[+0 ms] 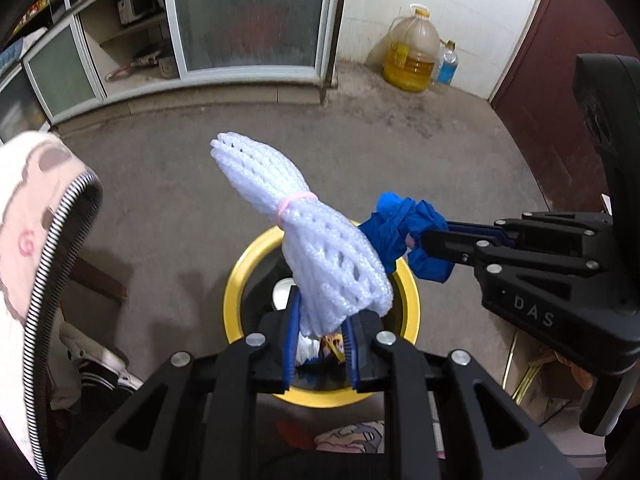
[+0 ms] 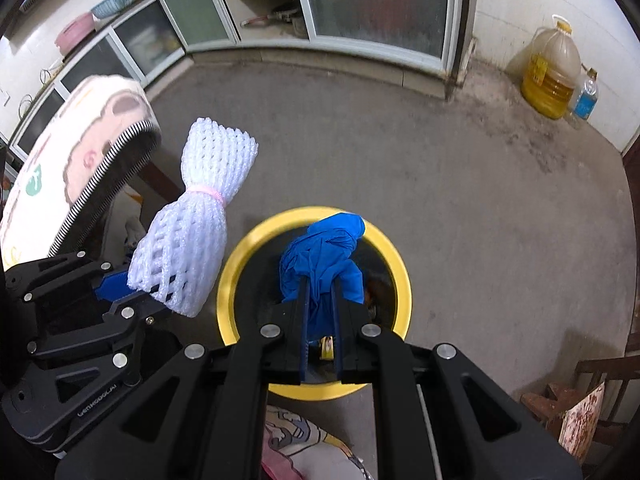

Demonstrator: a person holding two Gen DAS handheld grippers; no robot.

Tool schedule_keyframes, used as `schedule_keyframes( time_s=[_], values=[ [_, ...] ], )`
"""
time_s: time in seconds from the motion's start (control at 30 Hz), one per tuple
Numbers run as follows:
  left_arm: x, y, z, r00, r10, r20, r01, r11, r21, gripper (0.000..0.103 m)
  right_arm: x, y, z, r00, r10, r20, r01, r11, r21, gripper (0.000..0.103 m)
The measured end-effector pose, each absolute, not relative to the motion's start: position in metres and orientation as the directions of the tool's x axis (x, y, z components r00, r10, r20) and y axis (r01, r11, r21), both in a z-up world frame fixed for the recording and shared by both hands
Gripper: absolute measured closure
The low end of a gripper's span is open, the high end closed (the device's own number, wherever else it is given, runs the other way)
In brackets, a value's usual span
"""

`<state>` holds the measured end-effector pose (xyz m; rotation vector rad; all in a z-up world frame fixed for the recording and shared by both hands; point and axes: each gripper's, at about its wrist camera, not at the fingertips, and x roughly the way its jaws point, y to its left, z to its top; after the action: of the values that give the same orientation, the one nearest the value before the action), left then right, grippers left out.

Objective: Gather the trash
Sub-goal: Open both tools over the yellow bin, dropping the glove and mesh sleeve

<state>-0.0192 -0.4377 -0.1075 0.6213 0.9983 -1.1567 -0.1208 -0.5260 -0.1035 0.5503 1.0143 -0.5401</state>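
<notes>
Left wrist view
- foam net (image 1: 308, 232): white mesh fruit sleeve, bunched, pink rubber band (image 1: 294, 202) round its waist; top end flares up-left.
- left gripper (image 1: 320, 354): blue-padded fingers (image 1: 291, 344) clamped on net's lower end; net sticks up & away from tips.
- bin (image 1: 236, 280): yellow rim, dark inside, some scraps at bottom; sits on the floor right under net.
- blue glove (image 1: 404, 232): crumpled wad, just right of net, touching or nearly, can't tell which.
- right gripper (image 1: 424, 242): comes in from right, fingers pinched on glove.

Right wrist view
- blue glove (image 2: 322, 264): scrunched, shiny, bulges above tips.
- right gripper (image 2: 320, 320): fingers (image 2: 304, 316) squeezed together on glove's lower part; glove hangs over bin (image 2: 400, 280) opening.
- foam net (image 2: 192, 224): left of bin rim, tilted, banded mid.
- left gripper (image 2: 140, 294): holds net's base, low left.
- bg: oil jug (image 2: 552, 76) by wall.
</notes>
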Motion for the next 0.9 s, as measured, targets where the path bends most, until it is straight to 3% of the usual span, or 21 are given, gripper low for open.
schedule_keyframes(
  time_s=[0.37,0.47,0.5,0.53,0.6,0.8,0.87,0.9],
  values=[
    [-0.024,-0.439,-0.133,0.032,-0.388,-0.921,0.943,0.317,-0.1,0.086,-0.119,-0.532,-0.146,0.321,-0.086,-0.943,0.678,0.716,0.166,0.093],
    [-0.018,-0.44,-0.137,0.022,-0.38,-0.925,0.935,0.335,-0.115,0.067,-0.12,-0.532,-0.152,0.3,-0.089,-0.95,0.687,0.711,0.151,0.091],
    [-0.018,-0.439,-0.137,0.02,-0.378,-0.926,0.932,0.341,-0.12,0.049,-0.12,-0.532,-0.155,0.284,-0.091,-0.954,0.692,0.708,0.139,0.083],
    [-0.016,-0.438,-0.137,0.025,-0.38,-0.924,0.927,0.356,-0.121,0.034,-0.122,-0.534,-0.157,0.278,-0.094,-0.956,0.697,0.705,0.133,0.063],
    [-0.013,-0.437,-0.135,0.037,-0.39,-0.92,0.919,0.375,-0.122,0.028,-0.125,-0.538,-0.158,0.276,-0.101,-0.956,0.716,0.685,0.134,0.034],
    [-0.002,-0.433,-0.134,0.054,-0.378,-0.924,0.893,0.433,-0.125,0.015,-0.128,-0.536,-0.156,0.257,-0.123,-0.959,0.737,0.666,0.112,0.035],
    [0.003,-0.43,-0.131,0.044,-0.383,-0.923,0.878,0.456,-0.147,0.012,-0.13,-0.534,-0.153,0.251,-0.145,-0.957,0.749,0.655,0.097,0.031],
    [0.004,-0.429,-0.129,0.047,-0.384,-0.922,0.875,0.461,-0.147,0.011,-0.131,-0.532,-0.15,0.248,-0.166,-0.954,0.76,0.644,0.086,0.023]
  ],
)
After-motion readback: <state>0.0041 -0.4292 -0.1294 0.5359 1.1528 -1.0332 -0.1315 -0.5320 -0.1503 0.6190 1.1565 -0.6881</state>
